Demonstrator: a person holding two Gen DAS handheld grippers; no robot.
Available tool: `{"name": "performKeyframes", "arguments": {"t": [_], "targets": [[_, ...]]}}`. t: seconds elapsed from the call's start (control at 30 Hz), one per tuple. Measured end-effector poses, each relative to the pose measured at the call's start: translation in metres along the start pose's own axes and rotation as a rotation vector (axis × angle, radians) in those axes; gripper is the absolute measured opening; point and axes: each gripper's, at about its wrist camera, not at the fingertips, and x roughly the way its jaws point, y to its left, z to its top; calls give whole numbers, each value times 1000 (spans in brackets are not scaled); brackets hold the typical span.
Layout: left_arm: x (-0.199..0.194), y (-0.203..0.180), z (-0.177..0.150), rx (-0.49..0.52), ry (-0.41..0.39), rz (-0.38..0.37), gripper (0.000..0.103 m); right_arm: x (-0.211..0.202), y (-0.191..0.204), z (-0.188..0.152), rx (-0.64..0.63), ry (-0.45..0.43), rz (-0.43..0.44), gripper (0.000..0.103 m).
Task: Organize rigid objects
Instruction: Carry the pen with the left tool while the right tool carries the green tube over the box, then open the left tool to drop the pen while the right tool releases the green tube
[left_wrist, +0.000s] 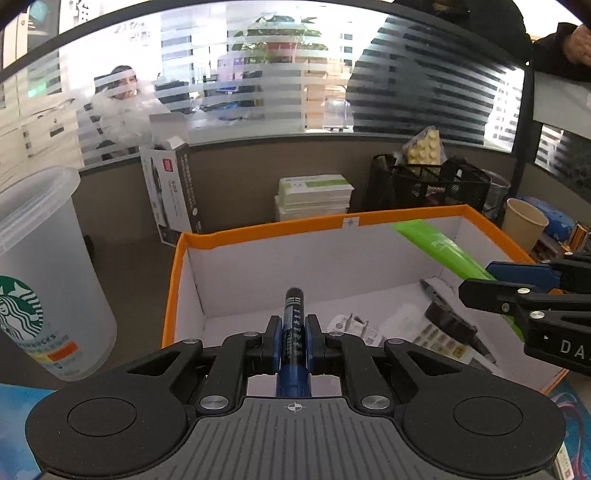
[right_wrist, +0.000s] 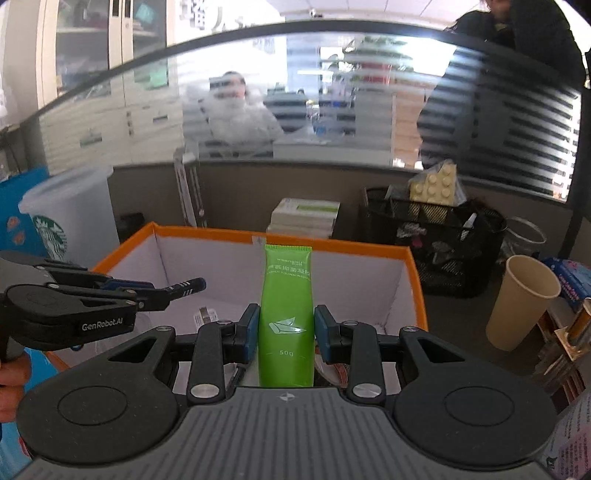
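Both grippers hover loaded over the orange-rimmed white cardboard box (left_wrist: 258, 232): left gripper (left_wrist: 291, 341) clamps a dark blue marker pen (left_wrist: 293, 332), right gripper (right_wrist: 286, 330) pinches a green plastic tube (right_wrist: 286, 310), long axes pointing forward, box directly below.

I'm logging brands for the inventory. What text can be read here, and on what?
"50g": green tube.
"GenRobot.AI": left gripper.
"DA", cut off: right gripper.
"STARBUCKS", partly readable under the logo: plastic cup.
Chinese print on the tube, blue pen and tall box: too small or blurred.
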Motion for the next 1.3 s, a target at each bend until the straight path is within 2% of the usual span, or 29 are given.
{"name": "performKeyframes", "arguments": {"t": [0.4, 0.9, 1.0, 1.2, 1.27, 1.3], "targets": [[7, 1, -2, -1, 8, 30, 11, 32, 5, -3, -40, 105, -26, 29], [16, -5, -1, -6, 10, 40, 11, 50, 6, -3, -82, 168, -57, 30], [21, -5, -3, -8, 27, 37, 16, 53, 5, -5, -86, 183, -67, 29], [23, -4, -4, -16, 38, 32, 17, 53, 3, -6, -88, 179, -80, 34], [22, -4, -4, -21, 41, 26, 22, 52, 3, -6, -87, 171, -84, 36], [21, -3, -4, -19, 38, 25, 29, 50, 2, -6, -84, 164, -84, 36]]}}
